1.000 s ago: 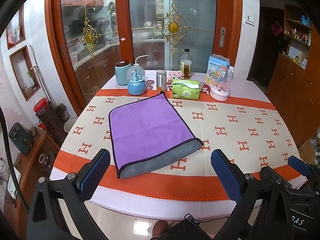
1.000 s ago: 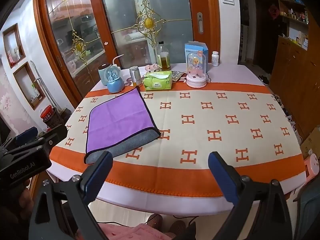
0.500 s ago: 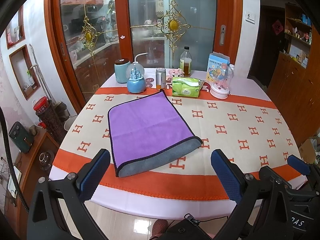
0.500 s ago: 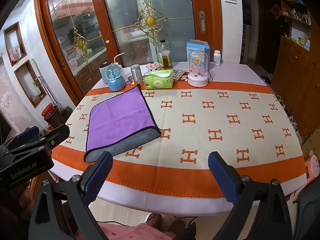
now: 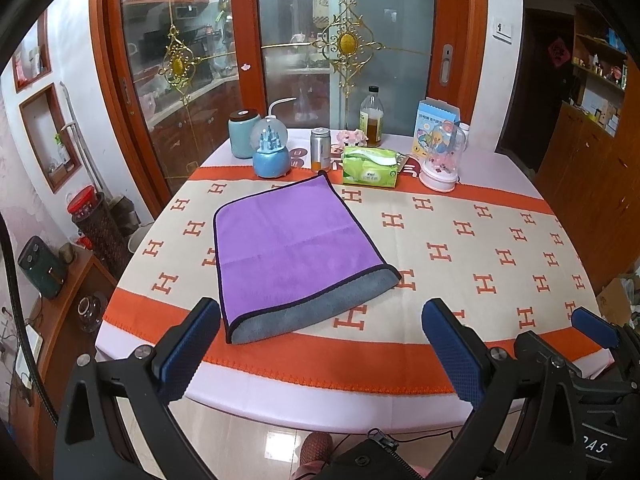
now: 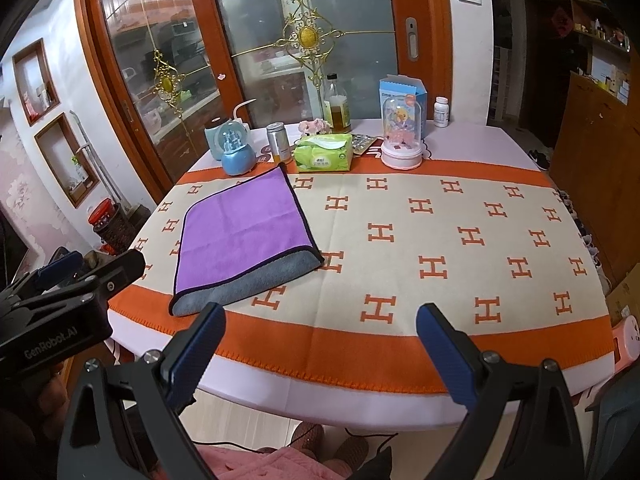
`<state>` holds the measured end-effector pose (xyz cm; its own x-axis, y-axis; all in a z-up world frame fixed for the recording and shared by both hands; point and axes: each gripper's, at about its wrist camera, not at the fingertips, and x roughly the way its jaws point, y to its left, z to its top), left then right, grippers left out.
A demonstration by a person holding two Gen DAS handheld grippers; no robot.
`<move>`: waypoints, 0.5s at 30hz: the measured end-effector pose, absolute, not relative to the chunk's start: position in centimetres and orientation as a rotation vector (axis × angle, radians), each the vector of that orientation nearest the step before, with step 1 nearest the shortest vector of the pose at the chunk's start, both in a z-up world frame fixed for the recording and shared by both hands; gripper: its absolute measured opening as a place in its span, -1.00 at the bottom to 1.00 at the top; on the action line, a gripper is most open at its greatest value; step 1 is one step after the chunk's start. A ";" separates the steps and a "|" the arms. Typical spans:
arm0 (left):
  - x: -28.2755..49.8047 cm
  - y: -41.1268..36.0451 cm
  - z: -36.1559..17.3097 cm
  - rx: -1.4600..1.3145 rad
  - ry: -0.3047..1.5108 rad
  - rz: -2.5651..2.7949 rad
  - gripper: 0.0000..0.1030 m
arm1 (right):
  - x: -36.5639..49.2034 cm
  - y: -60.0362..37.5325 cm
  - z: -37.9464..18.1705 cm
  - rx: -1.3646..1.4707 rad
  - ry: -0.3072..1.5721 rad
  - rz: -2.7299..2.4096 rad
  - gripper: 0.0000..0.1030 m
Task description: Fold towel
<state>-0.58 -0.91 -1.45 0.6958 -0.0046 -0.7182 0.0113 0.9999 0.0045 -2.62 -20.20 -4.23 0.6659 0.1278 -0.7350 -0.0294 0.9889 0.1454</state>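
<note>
A purple towel [image 5: 294,246] with a grey underside lies folded flat on the left part of the table; its grey lower layer sticks out along the near edge. It also shows in the right wrist view [image 6: 242,236]. My left gripper [image 5: 320,344] is open and empty, held off the table's near edge, just short of the towel. My right gripper [image 6: 320,344] is open and empty, off the near edge and to the right of the towel. The left gripper's body [image 6: 60,300] shows at the left of the right wrist view.
The table [image 5: 480,248] has a cream cloth with orange H marks and an orange border. Along its far edge stand a blue snow globe [image 5: 270,152], a metal can [image 5: 321,149], a green tissue pack [image 5: 370,167], a bottle [image 5: 371,118] and a pink dome toy [image 5: 440,156]. Glass doors stand behind.
Both grippers have drawn back and up slightly, so the table and towel look a little farther off. The towel has not moved. Both grippers stay open.
</note>
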 end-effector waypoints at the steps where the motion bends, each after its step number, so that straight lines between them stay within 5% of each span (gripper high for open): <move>1: -0.7 -1.0 -1.4 0.006 0.804 -0.006 0.95 | -2.7 -20.2 -4.2 0.124 0.839 0.091 0.88; 15: -2.7 -2.4 -1.6 -0.030 0.794 0.022 0.95 | -3.5 -21.6 -4.4 0.095 0.848 0.131 0.88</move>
<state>-2.72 -2.41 -1.62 0.7006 0.0082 -0.7135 -0.0308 0.9993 -0.0188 -3.54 -21.62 -4.40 0.6543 0.1531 -0.7406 -0.0776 0.9877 0.1356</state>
